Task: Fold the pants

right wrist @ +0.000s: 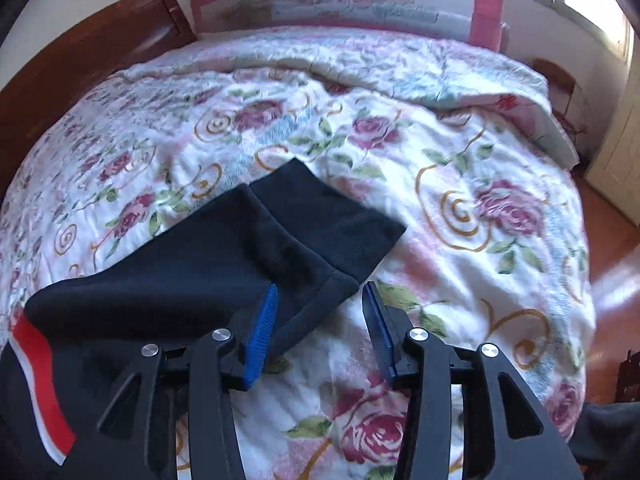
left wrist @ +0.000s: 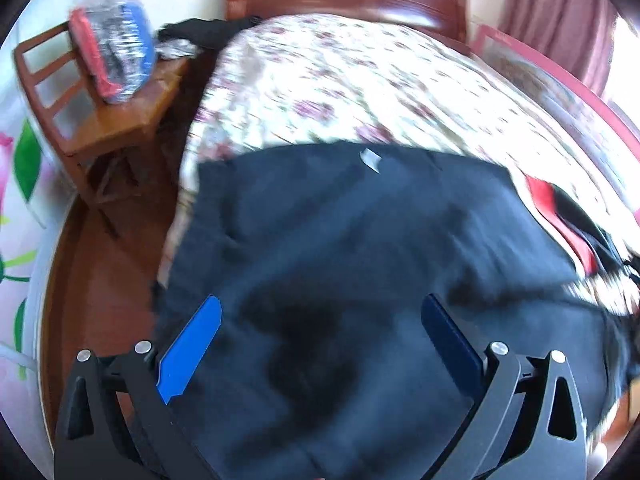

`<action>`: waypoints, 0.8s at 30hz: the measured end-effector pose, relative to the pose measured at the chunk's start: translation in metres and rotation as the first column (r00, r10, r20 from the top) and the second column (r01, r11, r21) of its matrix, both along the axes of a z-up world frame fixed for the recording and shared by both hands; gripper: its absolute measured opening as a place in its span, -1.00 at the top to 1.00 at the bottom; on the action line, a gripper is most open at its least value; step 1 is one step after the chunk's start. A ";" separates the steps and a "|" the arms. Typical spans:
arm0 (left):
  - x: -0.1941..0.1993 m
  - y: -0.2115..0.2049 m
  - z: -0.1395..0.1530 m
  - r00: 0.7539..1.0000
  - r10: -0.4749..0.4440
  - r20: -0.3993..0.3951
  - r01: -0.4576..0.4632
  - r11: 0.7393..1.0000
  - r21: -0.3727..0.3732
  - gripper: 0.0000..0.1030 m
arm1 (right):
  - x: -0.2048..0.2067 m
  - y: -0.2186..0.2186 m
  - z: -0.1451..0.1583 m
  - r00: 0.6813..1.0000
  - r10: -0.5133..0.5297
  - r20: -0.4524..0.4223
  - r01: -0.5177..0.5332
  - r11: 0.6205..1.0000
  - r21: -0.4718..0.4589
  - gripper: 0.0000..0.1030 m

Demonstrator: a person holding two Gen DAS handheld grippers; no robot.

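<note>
I see one pair of dark pants (left wrist: 360, 264) spread on the floral bedspread (right wrist: 460, 200), two leg ends side by side toward my right. My left gripper (left wrist: 320, 320) hangs over the fabric, fingers wide apart. My right gripper (right wrist: 320, 312) is parted too, one hem between its fingers; contact looks unclear. One red-striped garment (right wrist: 36, 364) lies alongside.
</note>
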State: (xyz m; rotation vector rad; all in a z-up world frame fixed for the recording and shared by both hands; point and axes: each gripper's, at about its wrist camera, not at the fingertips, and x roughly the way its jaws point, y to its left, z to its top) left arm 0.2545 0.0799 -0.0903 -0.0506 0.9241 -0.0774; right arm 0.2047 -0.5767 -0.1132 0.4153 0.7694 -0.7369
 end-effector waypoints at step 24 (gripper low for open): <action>0.155 0.078 -0.047 0.978 0.197 -0.067 -0.198 0.980 -0.011 -0.95 | 0.030 0.142 -0.037 0.918 0.394 0.036 -0.393 0.919 -0.037 -0.13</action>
